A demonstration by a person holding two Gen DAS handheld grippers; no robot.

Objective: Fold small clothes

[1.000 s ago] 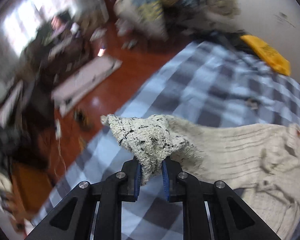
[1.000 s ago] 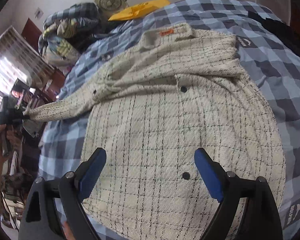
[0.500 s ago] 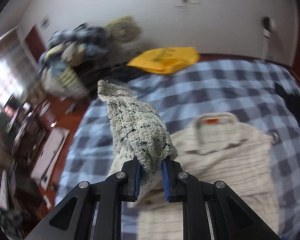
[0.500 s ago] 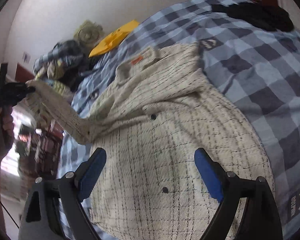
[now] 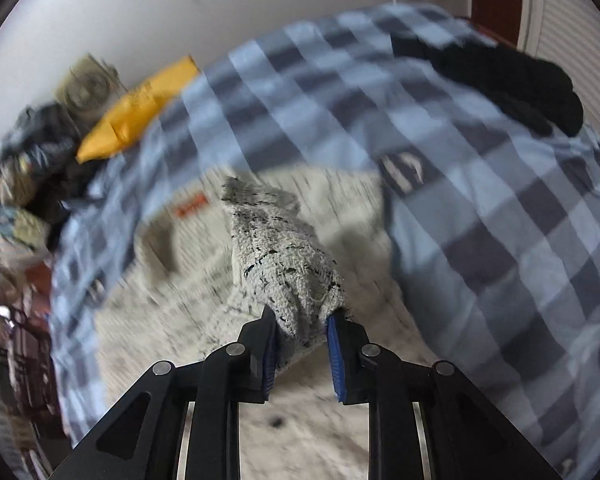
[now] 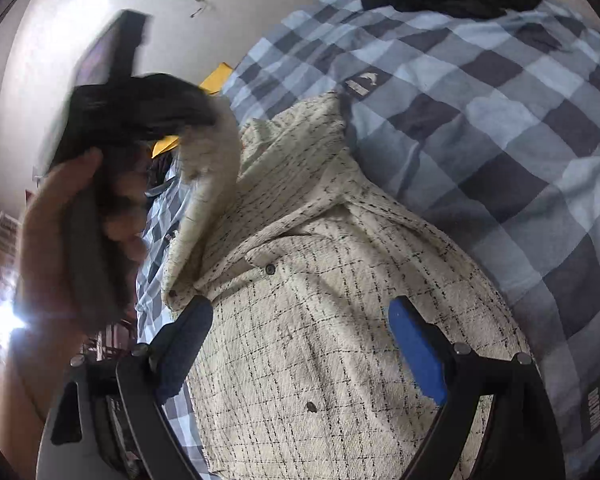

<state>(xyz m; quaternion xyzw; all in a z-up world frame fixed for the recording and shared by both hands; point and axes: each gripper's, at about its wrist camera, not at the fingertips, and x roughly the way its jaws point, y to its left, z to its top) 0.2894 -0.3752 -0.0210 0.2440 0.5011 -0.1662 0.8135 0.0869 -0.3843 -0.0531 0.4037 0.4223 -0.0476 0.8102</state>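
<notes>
The left gripper [image 5: 302,334] is pinching the cuff of the sleeve [image 5: 284,256] between its blue pads; its jaws have just been opening a little, yet the fabric is sitting squeezed between them. The sleeve is hanging over the cream checked jacket [image 6: 332,320], which is lying spread on the blue plaid bedspread [image 6: 500,128]. In the right wrist view a hand [image 6: 56,240] is gripping the left tool at about nine o'clock. The right gripper [image 6: 300,344] is hovering over the jacket body with jaws standing wide and empty. A yellow bag [image 5: 140,112] is lying at ten o'clock, a black garment [image 5: 500,76] at one o'clock
</notes>
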